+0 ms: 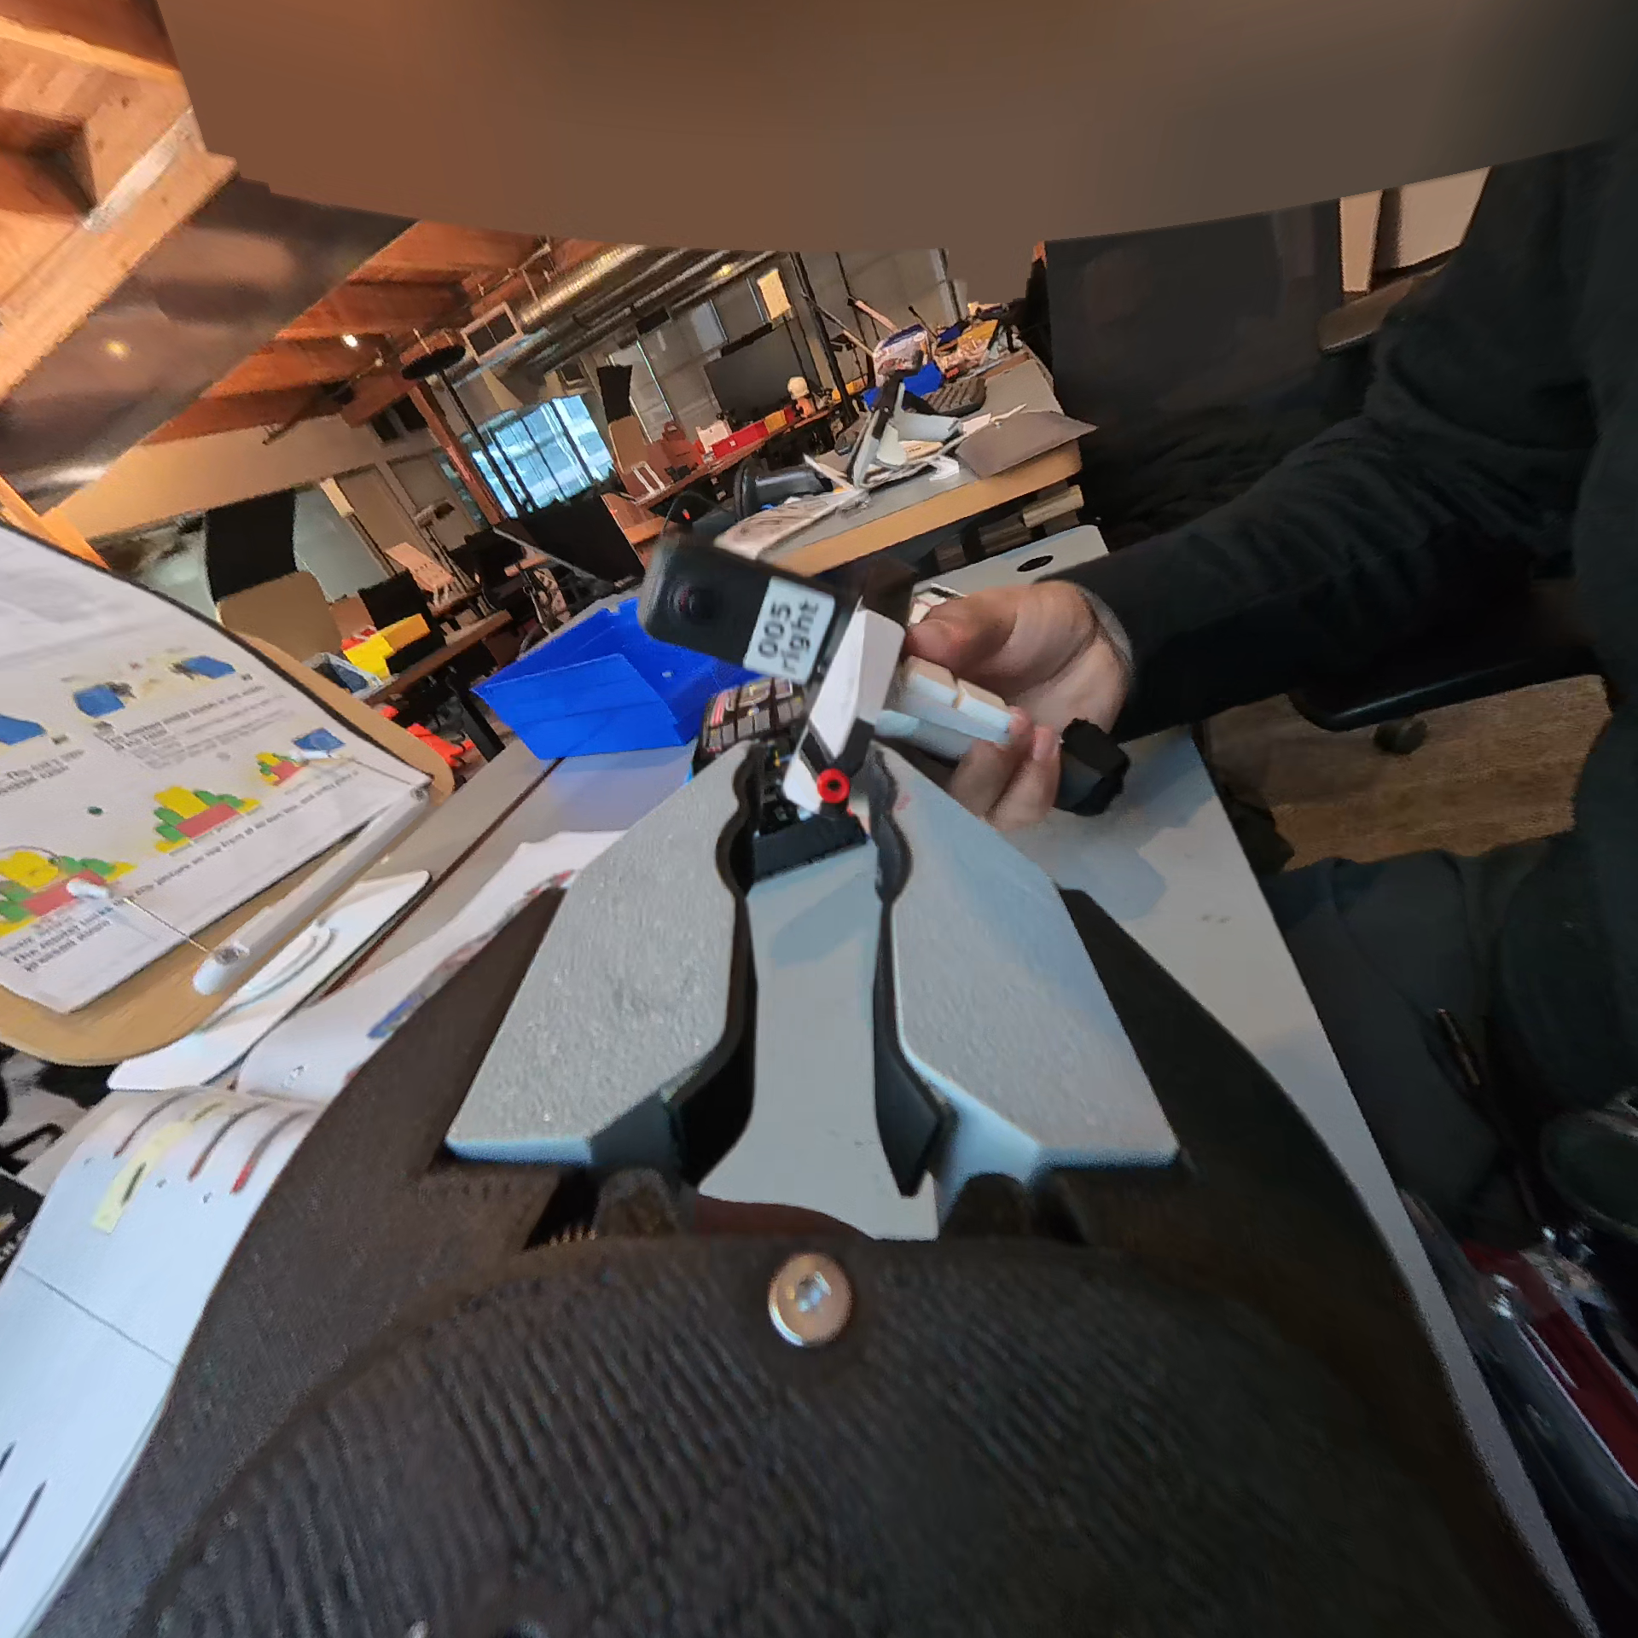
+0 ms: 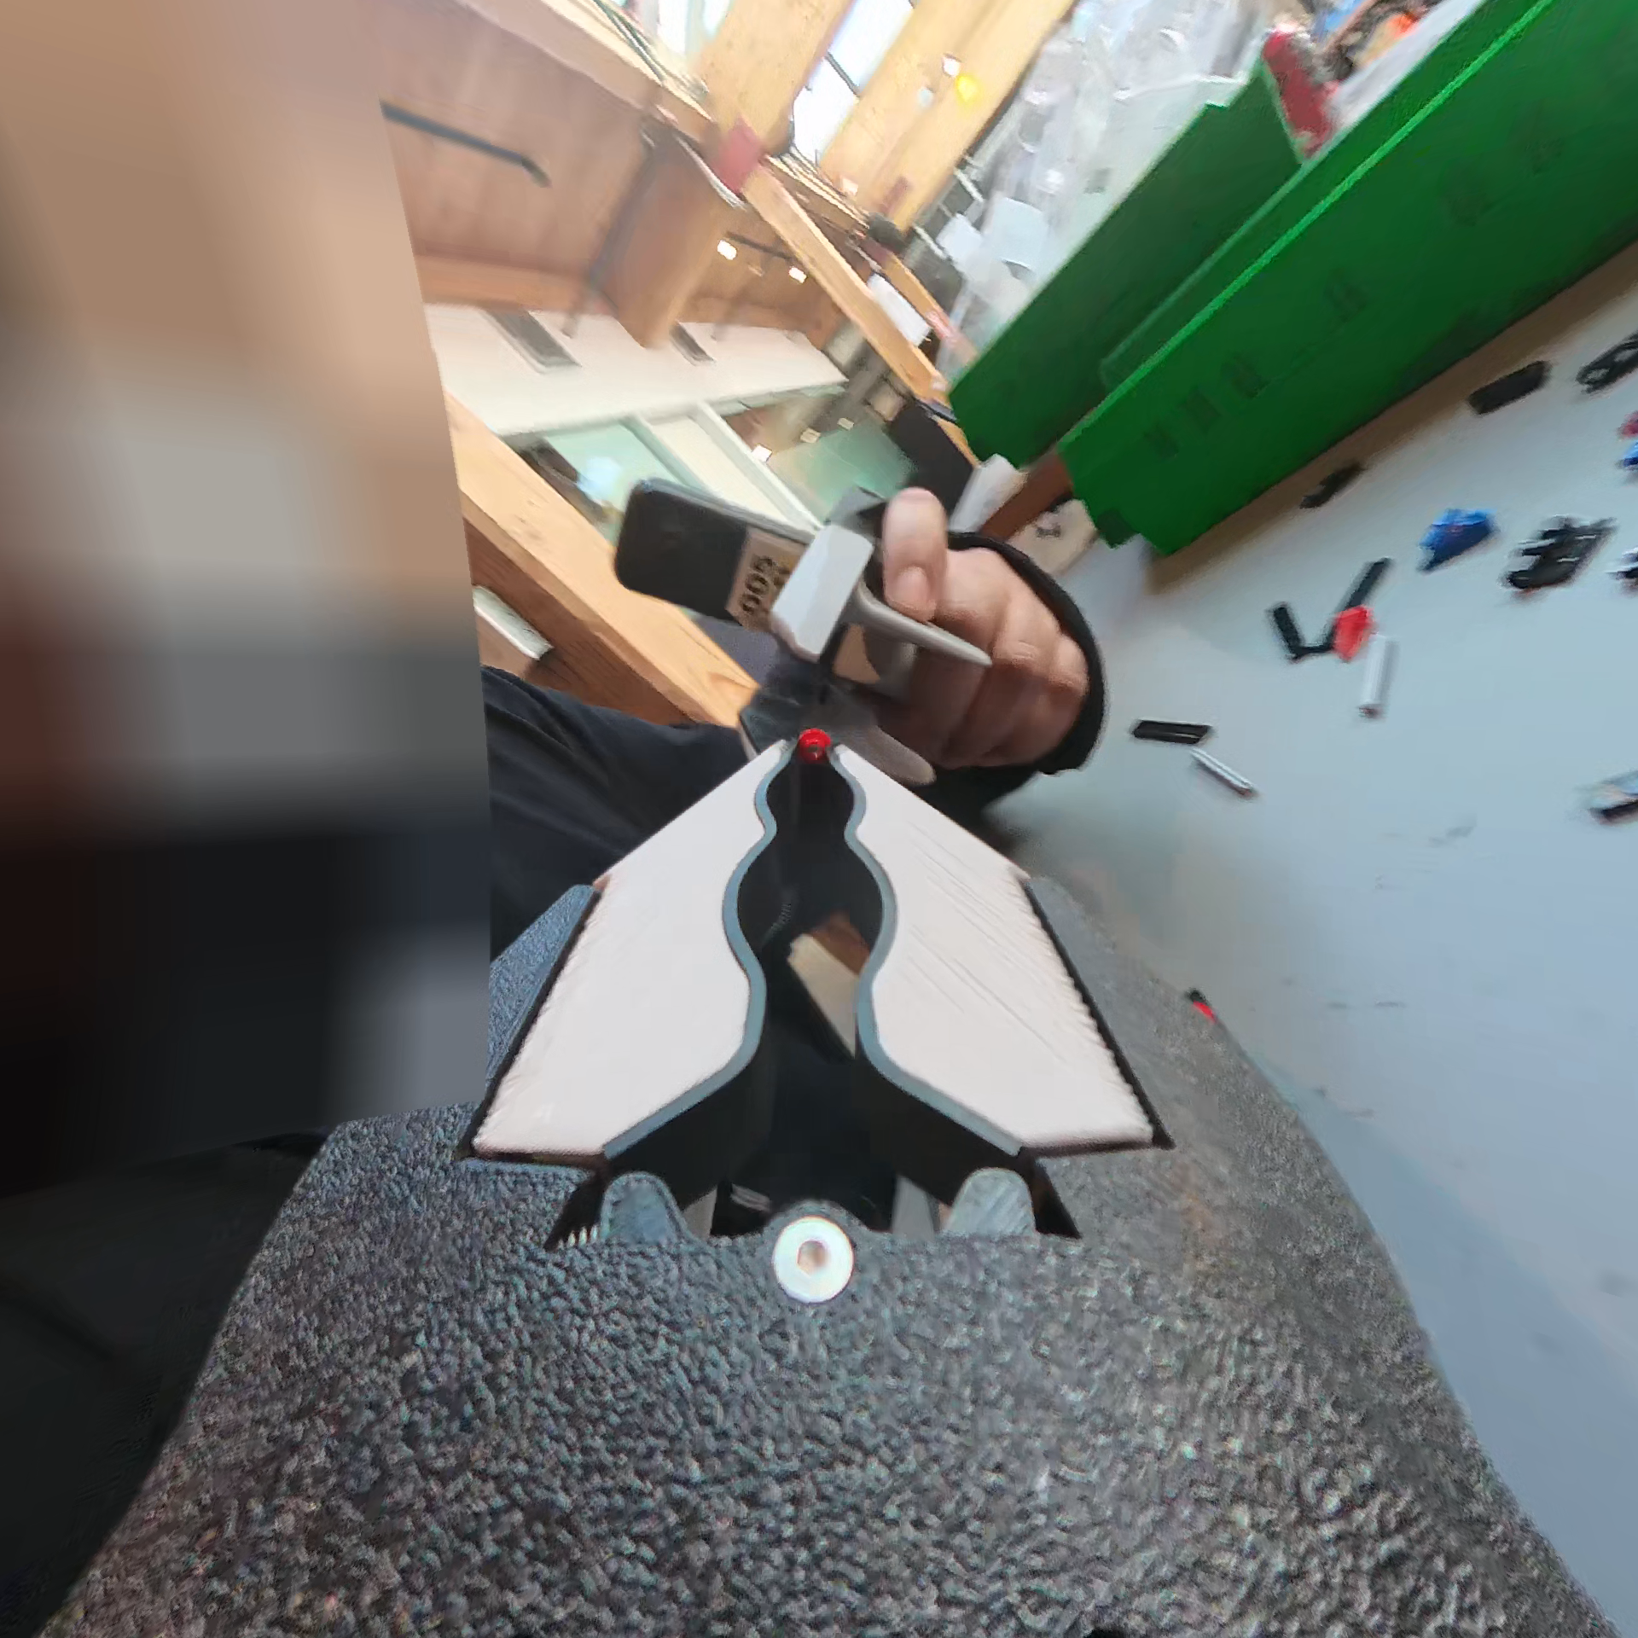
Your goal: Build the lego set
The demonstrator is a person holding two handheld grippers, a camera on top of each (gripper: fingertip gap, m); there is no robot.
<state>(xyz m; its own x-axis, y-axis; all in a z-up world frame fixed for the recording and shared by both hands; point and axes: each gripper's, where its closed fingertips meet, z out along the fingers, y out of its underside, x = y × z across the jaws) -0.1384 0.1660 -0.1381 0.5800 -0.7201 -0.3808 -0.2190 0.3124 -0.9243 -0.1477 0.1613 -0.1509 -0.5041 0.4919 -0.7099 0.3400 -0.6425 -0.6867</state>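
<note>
A small red round lego piece (image 2: 811, 744) sits pinched at the very tips of the right hand-held gripper (image 2: 811, 752), whose two fingers close on it while the wavy gap behind them stays hollow. In the left wrist view the same red piece (image 1: 830, 783) appears at the tip of the right hand-held gripper (image 1: 820, 789), directly above a small black lego assembly (image 1: 802, 829). That assembly is clamped between the tips of the left hand-held gripper (image 1: 808, 820), raised above the counter (image 1: 1152, 886). Whether the red piece already touches the black assembly cannot be told.

The two hand-held grippers face each other, tip to tip. The person's right hand (image 1: 1019, 682) grips the white handle on the right of the left wrist view; the left hand (image 2: 984, 656) grips the other handle beyond the red piece in the right wrist view.

Loose lego parts (image 2: 1329, 634), black, red, blue and white, lie scattered on the grey counter (image 2: 1329, 975) to the right in the right wrist view, near green bins (image 2: 1285, 354) at the far edge. In the left wrist view an open instruction sheet (image 1: 177, 753) rests propped at the left, and a blue bin (image 1: 603, 682) stands on the far side of the counter.
</note>
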